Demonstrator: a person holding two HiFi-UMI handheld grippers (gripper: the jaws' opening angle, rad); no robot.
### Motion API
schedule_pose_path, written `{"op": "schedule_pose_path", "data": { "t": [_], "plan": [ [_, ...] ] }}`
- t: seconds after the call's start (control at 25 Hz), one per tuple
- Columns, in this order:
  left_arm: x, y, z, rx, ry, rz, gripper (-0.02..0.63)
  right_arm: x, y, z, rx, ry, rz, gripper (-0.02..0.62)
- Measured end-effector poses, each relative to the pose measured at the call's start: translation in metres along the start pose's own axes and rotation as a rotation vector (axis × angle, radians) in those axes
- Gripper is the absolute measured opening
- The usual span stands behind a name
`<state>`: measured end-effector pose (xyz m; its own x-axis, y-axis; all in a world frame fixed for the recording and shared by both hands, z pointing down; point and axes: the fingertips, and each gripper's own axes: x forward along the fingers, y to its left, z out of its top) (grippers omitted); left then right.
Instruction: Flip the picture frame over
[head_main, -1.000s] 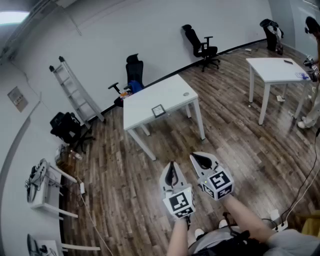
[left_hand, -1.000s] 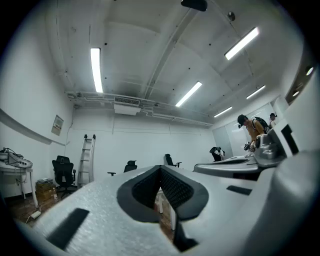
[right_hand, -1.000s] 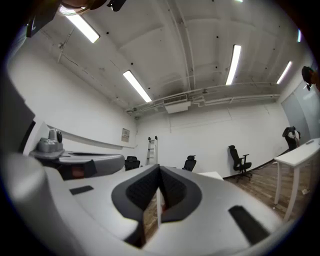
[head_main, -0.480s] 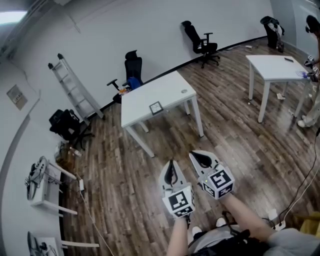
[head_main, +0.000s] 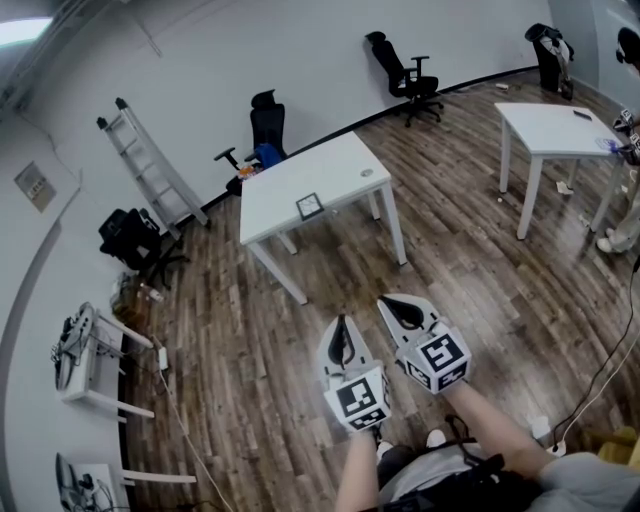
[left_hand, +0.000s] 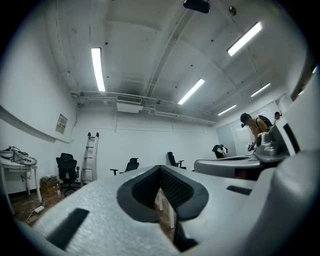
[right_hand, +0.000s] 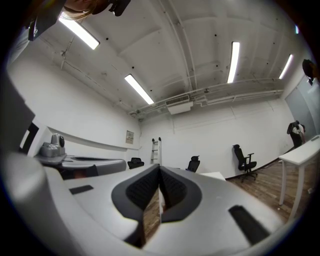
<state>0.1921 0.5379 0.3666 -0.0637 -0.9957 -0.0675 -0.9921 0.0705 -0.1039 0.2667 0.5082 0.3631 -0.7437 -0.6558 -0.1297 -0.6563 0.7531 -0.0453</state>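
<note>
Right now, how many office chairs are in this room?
3 chairs for certain: one behind the middle table, one by the far wall, one near the ladder. A dark shape in the far right corner may be a fourth.

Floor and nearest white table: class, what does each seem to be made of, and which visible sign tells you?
Floor: wood planks or wood-look laminate; staggered brown boards with grain, mild sheen. Table: smooth matt white top, probably coated board; slim white legs could be painted metal, not certain.
</note>
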Motion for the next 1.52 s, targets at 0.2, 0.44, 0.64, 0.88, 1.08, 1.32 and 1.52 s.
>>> {"op": "schedule_pose_path", "data": {
  "t": [0.2, 0.44, 0.64, 0.88, 1.08, 1.32, 1.52],
  "plan": [
    [0.003, 0.000, -0.003, -0.004, 0.011, 0.004, 0.002, 0.004, -0.003, -0.004, 0.004, 0.007, 0.004, 0.005],
    [0.024, 0.009, -0.012, -0.015, 0.019, -0.005, 0.002, 0.023, -0.012, -0.013, 0.005, 0.002, -0.004, 0.005],
    [0.061, 0.028, -0.020, -0.032, 0.023, -0.028, 0.002, 0.058, -0.025, -0.017, 0.005, 0.017, -0.033, 0.005],
    [0.122, 0.053, -0.032, -0.035, 0.024, -0.077, 0.002, 0.120, -0.037, -0.032, -0.019, 0.050, -0.047, 0.005],
    [0.166, 0.089, -0.039, -0.048, 0.025, -0.106, 0.002, 0.177, -0.042, -0.039, -0.033, 0.041, -0.071, 0.005],
    [0.206, 0.131, -0.052, -0.061, 0.032, -0.120, 0.002, 0.233, -0.038, -0.051, -0.032, 0.071, -0.077, 0.005],
    [0.224, 0.154, -0.060, -0.072, 0.024, -0.129, 0.002, 0.263, -0.033, -0.060, -0.052, 0.079, -0.084, 0.005]
  ]
}}
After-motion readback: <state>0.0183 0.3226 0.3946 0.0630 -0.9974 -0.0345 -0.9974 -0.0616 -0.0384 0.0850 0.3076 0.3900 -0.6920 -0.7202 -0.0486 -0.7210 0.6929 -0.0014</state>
